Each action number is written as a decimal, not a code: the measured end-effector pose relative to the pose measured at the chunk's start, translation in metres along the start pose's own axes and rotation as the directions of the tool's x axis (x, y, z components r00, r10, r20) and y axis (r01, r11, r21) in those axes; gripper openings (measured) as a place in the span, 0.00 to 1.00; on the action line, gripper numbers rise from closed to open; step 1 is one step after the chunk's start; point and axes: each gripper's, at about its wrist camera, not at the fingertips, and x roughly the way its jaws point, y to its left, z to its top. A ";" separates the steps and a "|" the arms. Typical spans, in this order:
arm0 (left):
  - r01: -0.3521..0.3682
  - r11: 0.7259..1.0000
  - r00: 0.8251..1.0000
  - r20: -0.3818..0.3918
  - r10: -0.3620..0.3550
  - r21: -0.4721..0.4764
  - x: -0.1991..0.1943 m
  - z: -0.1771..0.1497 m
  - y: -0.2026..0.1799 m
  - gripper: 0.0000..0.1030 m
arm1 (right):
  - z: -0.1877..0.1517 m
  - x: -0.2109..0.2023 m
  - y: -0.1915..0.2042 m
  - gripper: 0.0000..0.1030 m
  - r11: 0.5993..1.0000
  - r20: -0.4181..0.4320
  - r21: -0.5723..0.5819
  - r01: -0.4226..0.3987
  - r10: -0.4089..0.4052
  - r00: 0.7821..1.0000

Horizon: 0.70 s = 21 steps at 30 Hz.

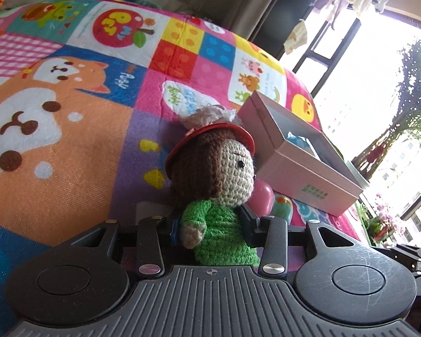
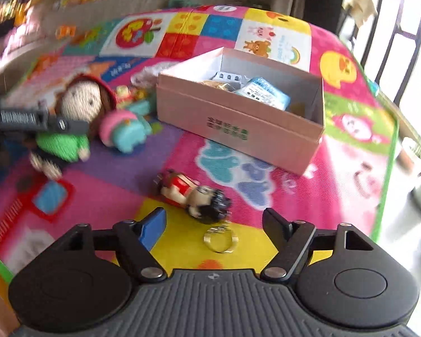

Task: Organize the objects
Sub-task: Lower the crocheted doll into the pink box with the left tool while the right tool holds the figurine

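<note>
Crocheted and green-bodied, the doll (image 1: pixel 213 193) sits clamped between the closed jaws of the left gripper (image 1: pixel 210 224), gripped across its torso with the head and red hat sticking out ahead of the fingers, so its long axis runs along the gripper's own line; in the right wrist view the same doll (image 2: pixel 70 118) shows at about 10 o'clock, lifted a little over the play mat (image 2: pixel 350 129). From the left gripper the open pink box (image 1: pixel 303 168) lies at roughly 2 o'clock, near but apart, its long side angled away to the upper left, already holding a blue packet (image 2: pixel 262 92) and other small things I cannot make out. My judgement is that the coming move carries the doll right and forward over the near wall of the box, and the left hand is plainly the one placed for it. The right gripper (image 2: pixel 214 224) has its jaws wide apart and holds nothing; a small dark-haired figurine (image 2: pixel 193 196) lies on the mat just ahead at 12 o'clock, long axis slanting from upper left to lower right, with a gold ring (image 2: pixel 220 241) between the fingers. A teal and pink toy (image 2: pixel 126 133) rests beside the doll
</note>
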 end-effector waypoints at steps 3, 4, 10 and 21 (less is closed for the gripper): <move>0.002 1.000 1.000 0.002 -0.002 -0.001 0.000 0.000 0.000 0.44 | 0.001 0.005 0.005 0.76 0.997 0.015 0.077 -0.023 0.022 1.000; 0.004 1.000 1.000 0.004 -0.004 -0.003 -0.001 -0.001 0.001 0.44 | 0.001 0.007 0.008 0.76 0.996 0.020 0.092 -0.018 0.017 1.000; 0.012 1.000 1.000 0.006 -0.012 -0.014 -0.002 -0.001 0.002 0.44 | 0.003 0.017 0.018 0.63 0.996 0.029 0.089 0.018 -0.021 0.999; 0.051 0.999 0.996 0.074 -0.051 0.009 -0.023 0.028 -0.016 0.42 | 0.002 -0.008 0.002 0.62 0.991 0.201 0.129 0.023 -0.049 0.978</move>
